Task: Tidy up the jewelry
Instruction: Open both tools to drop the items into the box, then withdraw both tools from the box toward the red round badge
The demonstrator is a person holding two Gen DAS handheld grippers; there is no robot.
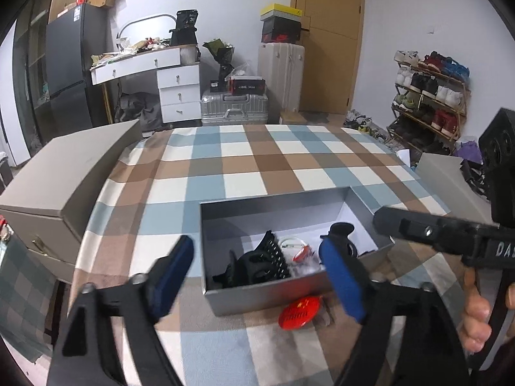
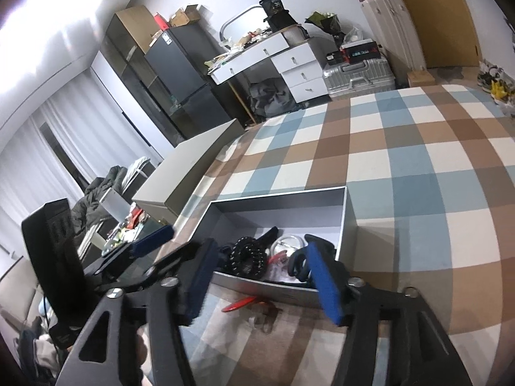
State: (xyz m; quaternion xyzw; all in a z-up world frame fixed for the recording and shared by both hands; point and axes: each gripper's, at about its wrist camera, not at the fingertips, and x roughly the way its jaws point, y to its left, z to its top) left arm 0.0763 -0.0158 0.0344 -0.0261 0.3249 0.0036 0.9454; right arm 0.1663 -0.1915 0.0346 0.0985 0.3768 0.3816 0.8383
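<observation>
Jewelry sits piled in the grey box [image 1: 257, 296]; your left gripper [image 1: 257, 276] and right gripper [image 2: 260, 276] hover spread, empty, above its near wall, ready to pick.

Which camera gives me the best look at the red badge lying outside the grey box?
Left wrist: the red badge faces up on the checked cover, beside the grey box. Right wrist shows it edge-on, just a thin red sliver.
</observation>
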